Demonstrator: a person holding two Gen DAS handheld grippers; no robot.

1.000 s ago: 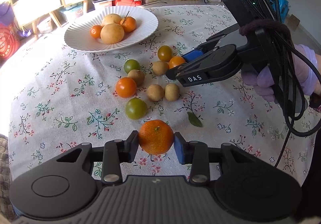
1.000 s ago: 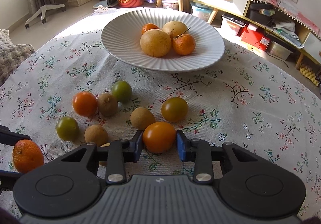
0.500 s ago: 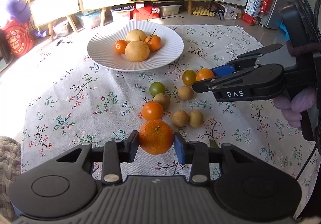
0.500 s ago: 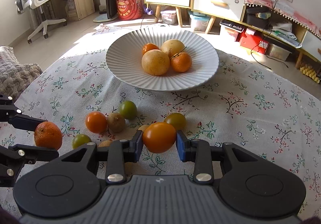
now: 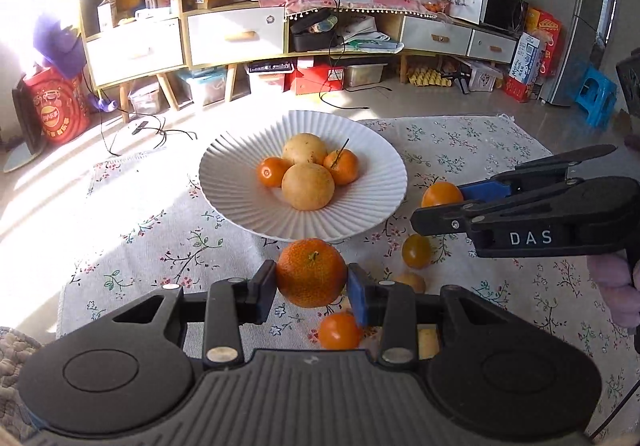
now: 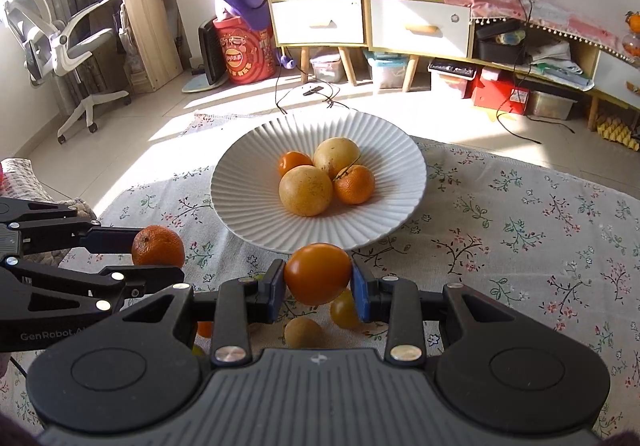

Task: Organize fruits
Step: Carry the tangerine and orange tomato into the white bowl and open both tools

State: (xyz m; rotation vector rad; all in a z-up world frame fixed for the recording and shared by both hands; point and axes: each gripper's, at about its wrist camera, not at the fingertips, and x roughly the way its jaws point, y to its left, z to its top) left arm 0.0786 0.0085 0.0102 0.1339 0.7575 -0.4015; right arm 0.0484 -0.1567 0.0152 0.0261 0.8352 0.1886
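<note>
The left gripper (image 5: 312, 288) is clamped on a mandarin (image 5: 311, 272), with 1 pad pressing each side of the fruit. The right gripper (image 6: 318, 286) is clamped the same way on a smooth orange tomato-like fruit (image 6: 318, 273). Each fruit is held across its widest part, which appears to be the most secure hold for a round body between 2 flat pads.

Both fruits are held clear of the floral tablecloth (image 6: 520, 230), just short of the near rim of the white ribbed plate (image 6: 240, 214). This position suits a drop into the plate: the remaining travel is forward over the rim, followed by release. In the left wrist view, the right gripper enters from the right side with its fruit beside the plate's right edge, so the 2 tools are close together and probably need staggered approaches.

The mandarin has a dimpled, deep orange skin and a small green stem stub on top. The right-hand fruit is glossy, smooth and slightly oblong, with no stem visible.

The plate already holds 4 fruits in a tight cluster at its centre: 2 large pale yellow round fruits (image 6: 306, 190), a small orange fruit (image 6: 294, 163) and a mandarin with a stalk (image 6: 354, 184). Free space remains around the cluster.

Several loose fruits remain on the cloth below the grippers, including a yellow-green fruit (image 5: 417, 251) and an orange fruit (image 5: 339, 331). The sorting is judged to be partly complete.
</note>
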